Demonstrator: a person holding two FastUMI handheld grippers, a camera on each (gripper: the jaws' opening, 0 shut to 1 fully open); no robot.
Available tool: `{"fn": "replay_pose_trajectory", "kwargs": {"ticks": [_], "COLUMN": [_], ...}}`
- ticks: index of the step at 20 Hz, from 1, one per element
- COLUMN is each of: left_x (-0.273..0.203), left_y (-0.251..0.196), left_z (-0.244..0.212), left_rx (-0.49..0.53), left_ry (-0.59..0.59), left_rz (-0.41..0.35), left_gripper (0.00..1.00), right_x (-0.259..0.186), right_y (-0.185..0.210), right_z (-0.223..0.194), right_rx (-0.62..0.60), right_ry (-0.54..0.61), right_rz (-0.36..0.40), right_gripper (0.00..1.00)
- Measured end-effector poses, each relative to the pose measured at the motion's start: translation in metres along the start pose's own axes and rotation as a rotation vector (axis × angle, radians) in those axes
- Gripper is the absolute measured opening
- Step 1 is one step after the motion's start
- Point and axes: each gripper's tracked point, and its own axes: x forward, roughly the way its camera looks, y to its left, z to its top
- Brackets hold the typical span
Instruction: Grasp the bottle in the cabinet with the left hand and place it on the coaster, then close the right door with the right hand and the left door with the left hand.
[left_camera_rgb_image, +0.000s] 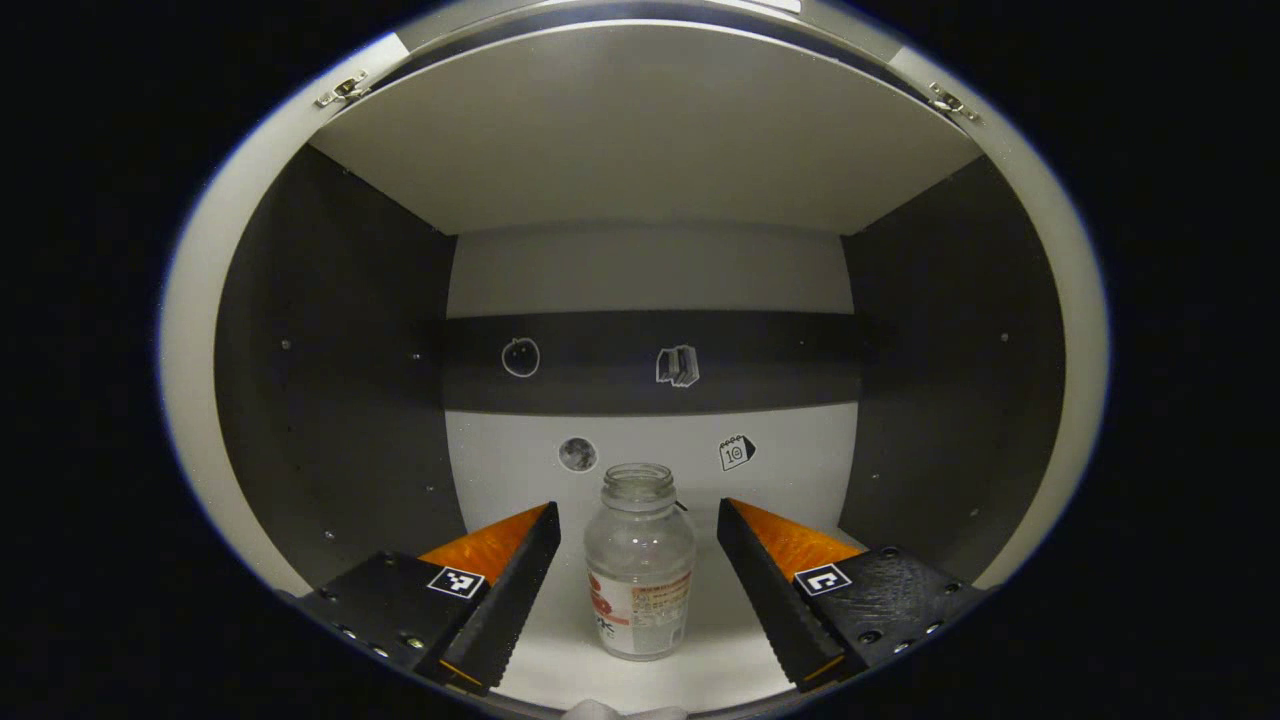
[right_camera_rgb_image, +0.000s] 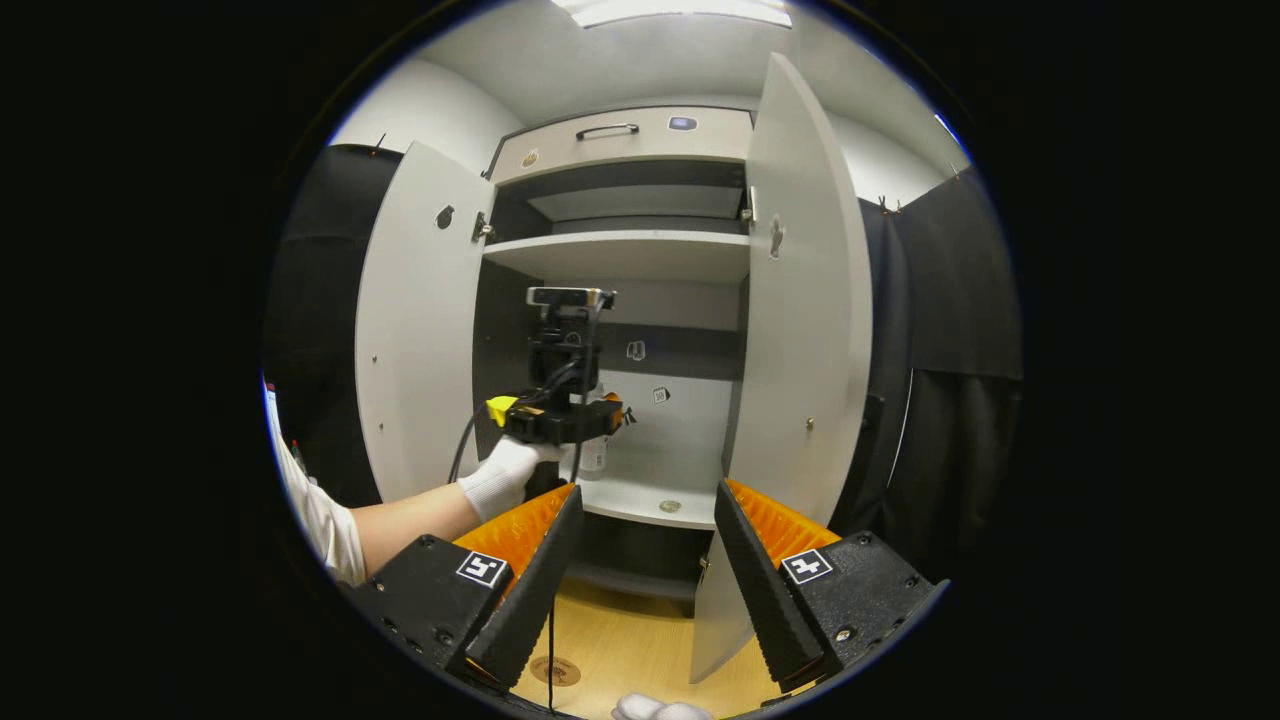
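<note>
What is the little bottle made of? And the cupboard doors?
The bottle looks like clear glass or hard plastic: you can see through it, and it shines a bit. It has no cap on. The cupboard doors look like smooth painted or coated board, pale grey and matt, with metal hinges.

Bright white ceiling light panel (right_camera_rgb_image: 675, 10) above the tall grey open-doored cabinet (right_camera_rgb_image: 625, 130); cabinet interior dimmer (side walls shadowed), edges fisheye-bent, everything sharp.
</note>
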Motion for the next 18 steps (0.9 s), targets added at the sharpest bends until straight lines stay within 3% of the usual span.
{"fn": "replay_pose_trajectory", "kwargs": {"ticks": [5,6,7,10,15,18], "left_x": [0.021,0.025,0.024,0.007,-0.075,-0.134], "left_y": [-0.004,-0.002,0.0,-0.001,0.0,0.0], "left_z": [-0.018,-0.021,-0.02,-0.008,0.028,0.028], "left_rx": [-0.003,0.003,0.005,-0.026,-0.011,0.014], "left_ry": [0.022,0.021,0.02,0.018,-0.038,-0.059], "left_rz": [-0.005,0.0,0.014,-0.014,-0.079,-0.11], "left_gripper": [0.96,0.94,0.75,0.75,0.78,0.72], "right_x": [-0.001,-0.001,-0.001,0.001,0.002,0.002], "right_y": [-0.001,-0.001,0.0,-0.003,-0.004,-0.005], "right_z": [-0.002,-0.002,-0.001,0.001,0.004,0.003], "right_rx": [-0.005,-0.002,0.001,0.004,0.047,0.073], "right_ry": [0.011,0.012,0.011,-0.007,-0.028,-0.023], "right_rz": [0.009,0.009,0.012,-0.003,-0.044,-0.075], "right_gripper": [0.82,0.82,0.82,0.82,0.82,0.82]}}
